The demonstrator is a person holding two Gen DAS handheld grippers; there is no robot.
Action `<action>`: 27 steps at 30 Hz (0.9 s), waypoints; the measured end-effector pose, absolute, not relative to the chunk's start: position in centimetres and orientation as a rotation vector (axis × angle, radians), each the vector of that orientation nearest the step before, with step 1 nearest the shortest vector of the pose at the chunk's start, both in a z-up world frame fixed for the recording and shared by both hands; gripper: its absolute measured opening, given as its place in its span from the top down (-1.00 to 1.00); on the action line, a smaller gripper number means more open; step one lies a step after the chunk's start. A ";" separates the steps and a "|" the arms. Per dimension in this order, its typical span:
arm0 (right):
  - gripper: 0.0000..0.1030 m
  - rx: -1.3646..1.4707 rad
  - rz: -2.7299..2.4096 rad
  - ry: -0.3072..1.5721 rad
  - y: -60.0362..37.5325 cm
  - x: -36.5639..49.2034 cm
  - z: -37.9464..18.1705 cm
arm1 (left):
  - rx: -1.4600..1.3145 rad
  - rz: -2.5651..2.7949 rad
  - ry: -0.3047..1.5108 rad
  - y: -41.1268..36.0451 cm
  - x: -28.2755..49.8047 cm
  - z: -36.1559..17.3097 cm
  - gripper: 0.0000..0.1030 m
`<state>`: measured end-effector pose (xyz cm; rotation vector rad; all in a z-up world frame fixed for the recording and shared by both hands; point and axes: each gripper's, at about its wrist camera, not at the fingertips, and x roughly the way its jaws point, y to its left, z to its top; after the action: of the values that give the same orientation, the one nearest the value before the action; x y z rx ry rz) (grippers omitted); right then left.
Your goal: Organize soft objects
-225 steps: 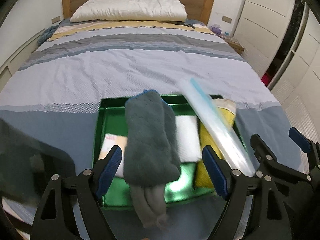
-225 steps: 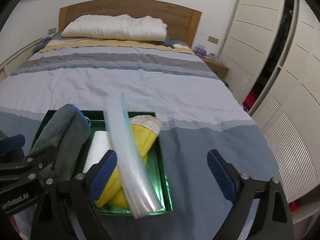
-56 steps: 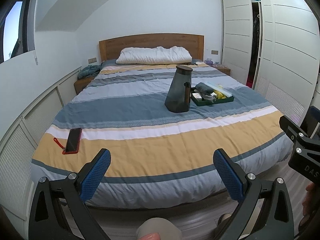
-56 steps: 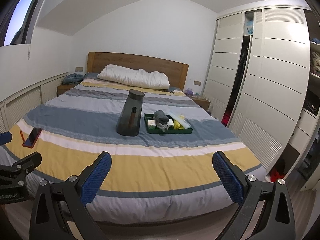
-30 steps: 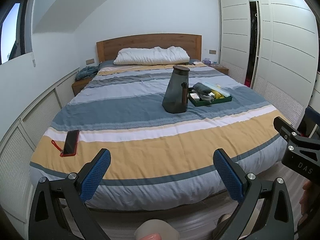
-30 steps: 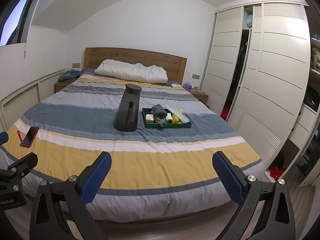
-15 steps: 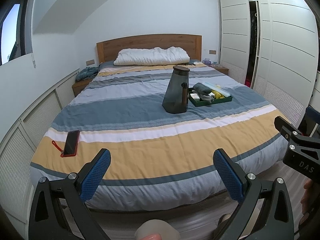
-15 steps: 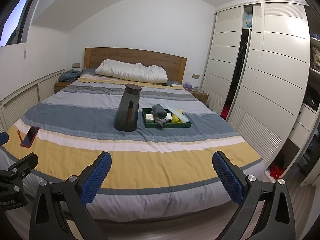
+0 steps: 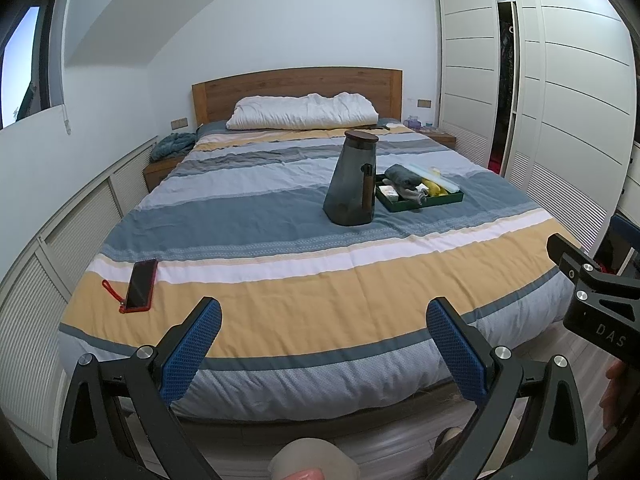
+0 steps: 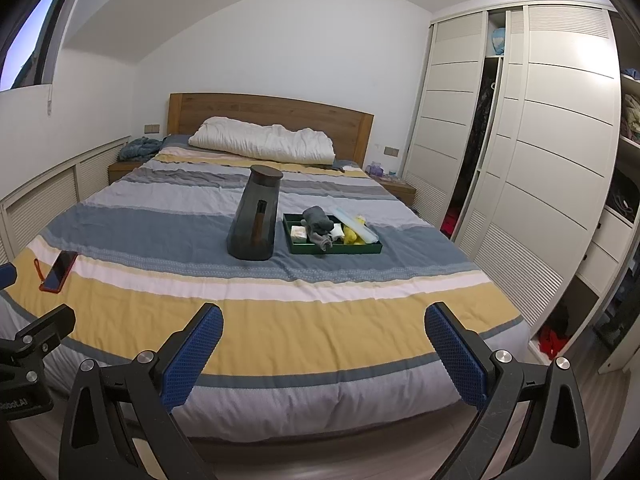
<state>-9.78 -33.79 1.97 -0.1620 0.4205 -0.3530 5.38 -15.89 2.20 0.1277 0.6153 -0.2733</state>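
Note:
A green tray [image 9: 436, 202] [image 10: 298, 249] lies far off on the striped bed, right of the middle. In it rest a grey rolled towel [image 9: 404, 178] [image 10: 318, 220], a white folded cloth [image 10: 338, 232], a yellow cloth [image 9: 434, 189] [image 10: 352, 236] and a pale blue tube [image 9: 436, 178] [image 10: 358, 226]. My left gripper [image 9: 324, 344] hangs open past the foot of the bed, nothing between its blue pads. Beside it my right gripper [image 10: 324, 346] is open and empty too. Both are well short of the tray.
A dark grey jug [image 9: 354, 180] [image 10: 256, 216] with a brown lid stands just left of the tray. A phone [image 9: 140, 284] [image 10: 60, 266] in a red case lies near the bed's left edge. White wardrobes [image 10: 540, 160] line the right wall. A white pillow [image 9: 304, 112] sits at the headboard.
Since 7.5 s ago both grippers have drawn back from over the tray to beyond the foot of the bed. Over the last second the views hardly shift.

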 end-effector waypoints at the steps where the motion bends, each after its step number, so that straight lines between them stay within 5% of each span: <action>1: -0.99 -0.161 -0.352 0.421 -33.8 -9.8 2.0 | 0.126 -0.274 0.616 -15.9 5.4 2.2 -0.95; 27: -0.99 -0.164 -0.352 0.424 -33.8 -9.8 1.8 | 0.130 -0.283 0.609 -16.4 5.1 2.1 -0.95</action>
<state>-9.84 -33.76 1.83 -0.1644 0.4238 -0.3517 5.14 -16.38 2.07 0.1302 0.6086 -0.2825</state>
